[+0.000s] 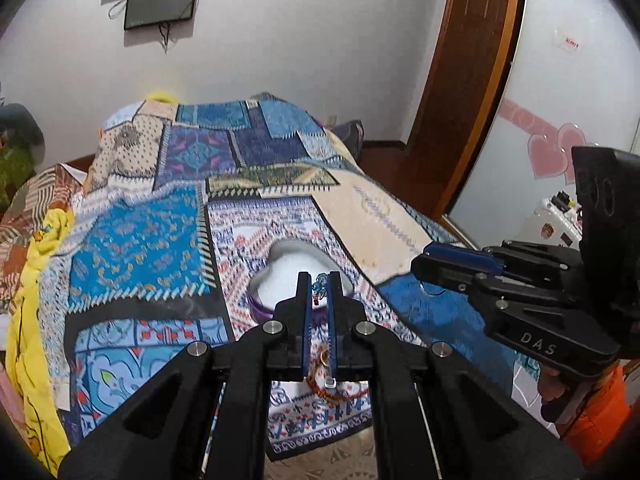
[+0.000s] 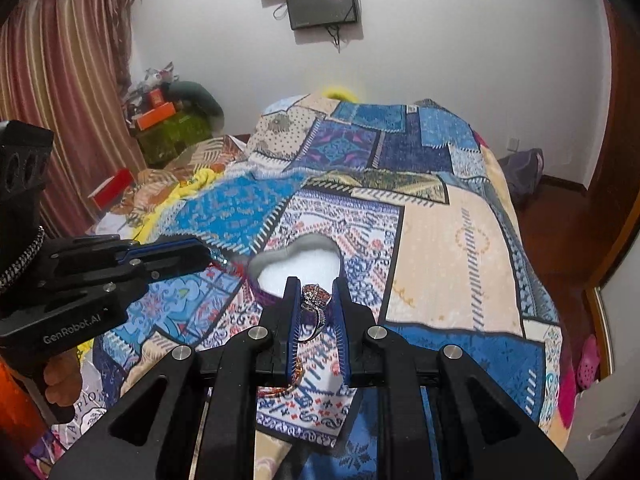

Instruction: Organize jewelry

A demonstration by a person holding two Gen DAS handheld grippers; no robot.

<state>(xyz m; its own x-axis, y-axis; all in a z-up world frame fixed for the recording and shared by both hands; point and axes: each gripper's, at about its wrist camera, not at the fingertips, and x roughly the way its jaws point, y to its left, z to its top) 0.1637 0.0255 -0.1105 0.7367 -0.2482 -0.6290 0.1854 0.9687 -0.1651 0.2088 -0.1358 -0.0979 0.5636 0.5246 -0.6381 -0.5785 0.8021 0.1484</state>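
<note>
patchwork bedspread (image 2: 436, 240) covers the bed; heart box (image 2: 298, 262) sits there; left claw (image 1: 319, 292) pinches a bracelet (image 1: 320, 285), right claw (image 2: 316, 300) clamps a ring (image 2: 316, 300).

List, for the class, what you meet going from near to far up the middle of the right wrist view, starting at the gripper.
right gripper holding the ring → heart-shaped box → patchwork blanket → wall screen

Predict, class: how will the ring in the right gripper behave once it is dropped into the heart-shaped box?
The ring looks small, rigid metal, so probably light. Its round band may roll; the stone cluster should tip it sideways. The heart-shaped box seems padded white, likely cushioning it.
</note>
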